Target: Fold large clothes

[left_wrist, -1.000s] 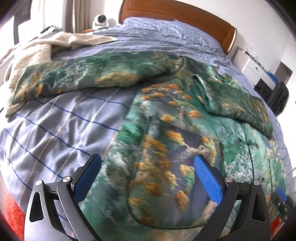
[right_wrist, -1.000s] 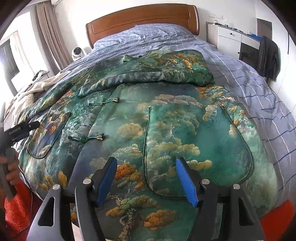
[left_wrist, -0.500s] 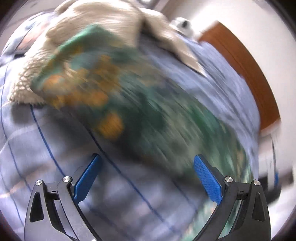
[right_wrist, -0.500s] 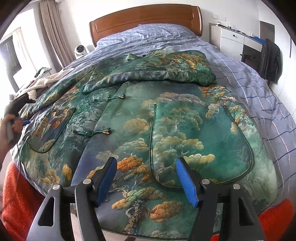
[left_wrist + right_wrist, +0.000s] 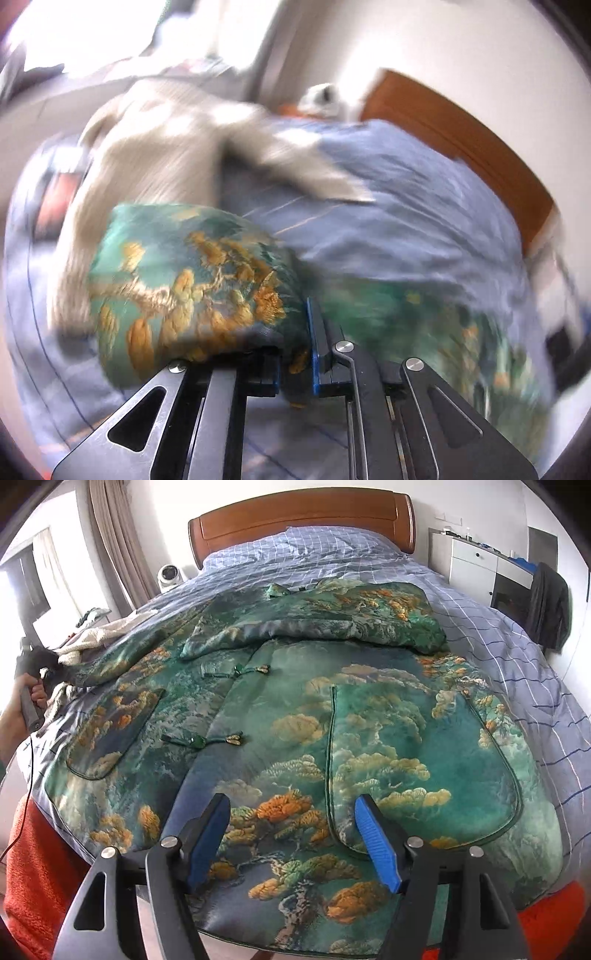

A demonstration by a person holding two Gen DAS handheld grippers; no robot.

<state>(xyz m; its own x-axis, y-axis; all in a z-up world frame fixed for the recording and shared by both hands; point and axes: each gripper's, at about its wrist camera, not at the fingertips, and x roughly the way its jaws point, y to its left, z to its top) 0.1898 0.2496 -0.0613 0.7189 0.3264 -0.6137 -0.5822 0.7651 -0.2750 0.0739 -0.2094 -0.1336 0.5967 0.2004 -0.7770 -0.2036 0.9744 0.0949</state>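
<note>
A large green jacket (image 5: 332,709) with orange and gold cloud patterns lies spread face up on the bed, its right sleeve folded across the chest. My left gripper (image 5: 295,354) is shut on the end of the jacket's left sleeve (image 5: 192,288), which bunches over its fingers; this view is blurred. In the right wrist view that gripper (image 5: 35,664) is at the far left by the sleeve end. My right gripper (image 5: 291,842) is open and empty, just above the jacket's hem near the foot of the bed.
The bed has a blue checked cover (image 5: 517,635) and a wooden headboard (image 5: 295,520). A cream knitted blanket (image 5: 159,147) lies by the sleeve at the left edge. A white cabinet (image 5: 476,568) and a dark hanging garment (image 5: 546,605) stand at the right. Orange cloth (image 5: 37,867) hangs below the bed's foot.
My left gripper swung left from the jacket's body to the sleeve end and closed on it. The right gripper stayed open and drew back slightly.
</note>
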